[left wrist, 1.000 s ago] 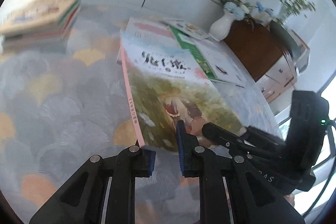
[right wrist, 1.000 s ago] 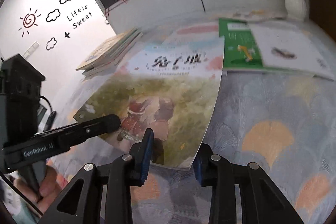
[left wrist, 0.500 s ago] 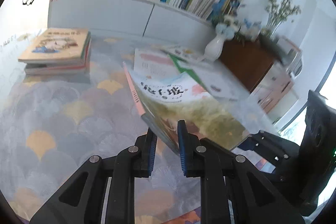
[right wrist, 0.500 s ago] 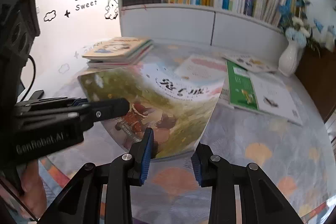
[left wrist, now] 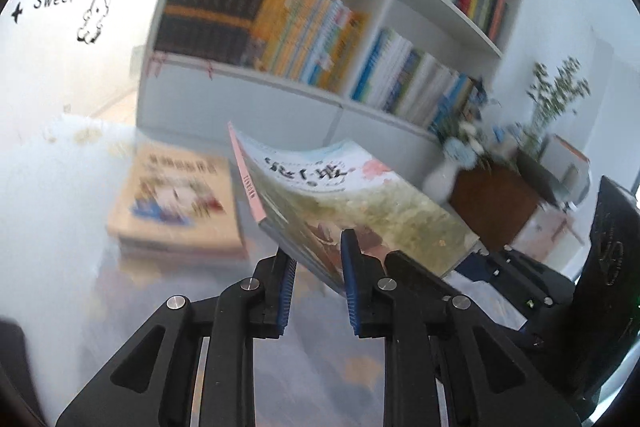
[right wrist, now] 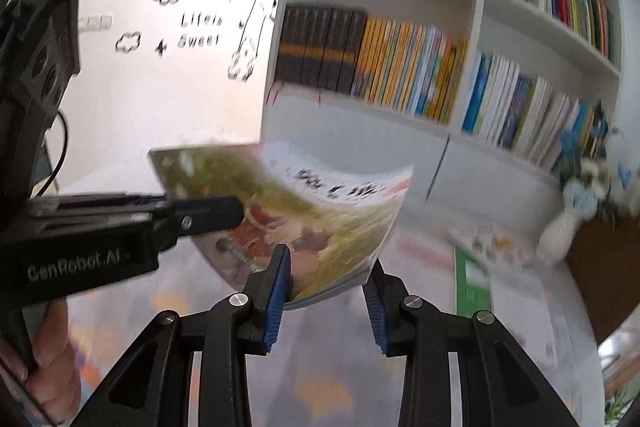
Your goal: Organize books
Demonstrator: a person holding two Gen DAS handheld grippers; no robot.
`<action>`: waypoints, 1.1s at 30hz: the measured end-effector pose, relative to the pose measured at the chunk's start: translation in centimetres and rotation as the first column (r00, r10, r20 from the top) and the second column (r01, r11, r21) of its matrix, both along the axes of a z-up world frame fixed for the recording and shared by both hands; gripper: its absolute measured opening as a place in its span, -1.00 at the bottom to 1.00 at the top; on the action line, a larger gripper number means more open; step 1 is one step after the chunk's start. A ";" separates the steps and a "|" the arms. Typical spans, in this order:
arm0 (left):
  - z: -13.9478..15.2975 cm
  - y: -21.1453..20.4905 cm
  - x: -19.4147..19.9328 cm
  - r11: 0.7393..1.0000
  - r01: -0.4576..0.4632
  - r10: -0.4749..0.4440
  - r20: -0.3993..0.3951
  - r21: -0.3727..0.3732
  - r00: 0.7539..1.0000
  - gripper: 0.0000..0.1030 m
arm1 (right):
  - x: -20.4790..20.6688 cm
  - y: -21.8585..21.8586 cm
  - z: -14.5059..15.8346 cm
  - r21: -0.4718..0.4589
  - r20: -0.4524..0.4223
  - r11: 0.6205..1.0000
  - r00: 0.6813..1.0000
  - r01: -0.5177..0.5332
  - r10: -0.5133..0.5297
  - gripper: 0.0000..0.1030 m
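A picture book [left wrist: 340,195] with a pink spine and a meadow cover hangs tilted in the air above the table. My left gripper [left wrist: 316,291] has its blue pads on both sides of the book's near edge; its jaws are opening slightly with the book still between them. My right gripper [right wrist: 326,291] is shut on the bowed lower edge of the same book [right wrist: 320,211]. In the right wrist view the left gripper [right wrist: 236,211] reaches in from the left onto the cover. The right gripper [left wrist: 476,259] shows at the book's right corner in the left wrist view.
A stack of books [left wrist: 176,203] lies on the table to the left. Behind stands a white bookshelf [right wrist: 440,67] full of upright books. A green book [right wrist: 472,275] and papers lie on the right, near a white vase [right wrist: 560,231] and a brown cabinet [left wrist: 492,203]. A hand [right wrist: 52,367] holds the left gripper.
Both grippers have lifted the picture book off the table, up toward the bookshelf. The views have tilted up from the tabletop to the shelves.
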State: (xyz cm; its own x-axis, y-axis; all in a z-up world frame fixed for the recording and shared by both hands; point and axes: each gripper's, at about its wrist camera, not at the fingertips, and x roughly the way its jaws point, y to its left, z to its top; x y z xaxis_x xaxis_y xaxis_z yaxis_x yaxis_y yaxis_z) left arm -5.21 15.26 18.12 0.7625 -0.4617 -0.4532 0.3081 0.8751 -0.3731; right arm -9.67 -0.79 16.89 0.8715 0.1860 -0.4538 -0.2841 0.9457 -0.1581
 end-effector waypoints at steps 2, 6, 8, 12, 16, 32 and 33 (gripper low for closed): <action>0.9 1.3 2.3 1.000 -0.024 0.024 0.011 -0.013 1.000 -0.61 | 3.1 1.3 0.9 0.021 -0.019 1.000 1.000 -0.021 0.022 -0.33; 0.3 3.2 6.4 0.999 -0.036 0.036 0.013 0.003 0.999 -0.58 | 8.3 2.9 0.9 0.097 -0.069 0.993 0.995 -0.061 0.068 -0.33; -1.0 4.0 8.0 0.999 -0.042 0.042 0.002 0.001 0.999 -0.57 | 11.1 3.7 0.0 0.128 -0.102 0.989 0.991 -0.074 0.087 -0.33; -4.9 6.1 10.6 0.997 -0.072 0.072 -0.022 -0.029 0.997 -0.55 | 14.9 5.4 -2.4 0.151 -0.147 0.984 0.982 -0.093 0.115 -0.33; -7.9 7.8 12.1 0.993 -0.114 0.110 -0.093 -0.035 0.990 -0.54 | 16.7 7.4 -5.4 0.134 -0.170 0.984 0.976 -0.113 0.136 -0.33; -11.9 12.8 13.6 0.957 -0.262 0.222 -0.265 -0.123 0.938 -0.55 | 19.6 6.5 -10.7 0.254 -0.256 0.963 0.954 -0.088 0.155 -0.31; -12.0 13.2 13.6 0.953 -0.273 0.232 -0.266 -0.131 0.936 -0.55 | 19.3 6.6 -10.7 0.243 -0.245 0.965 0.957 -0.094 0.155 -0.31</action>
State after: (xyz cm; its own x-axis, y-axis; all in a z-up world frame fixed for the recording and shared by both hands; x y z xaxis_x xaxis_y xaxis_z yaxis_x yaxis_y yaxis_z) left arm 8.35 28.45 6.16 0.7384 -0.3516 -0.5755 -0.0343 0.8326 -0.5527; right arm 9.65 5.82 6.15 0.6923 0.4100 -0.5938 -0.4046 0.9020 0.1510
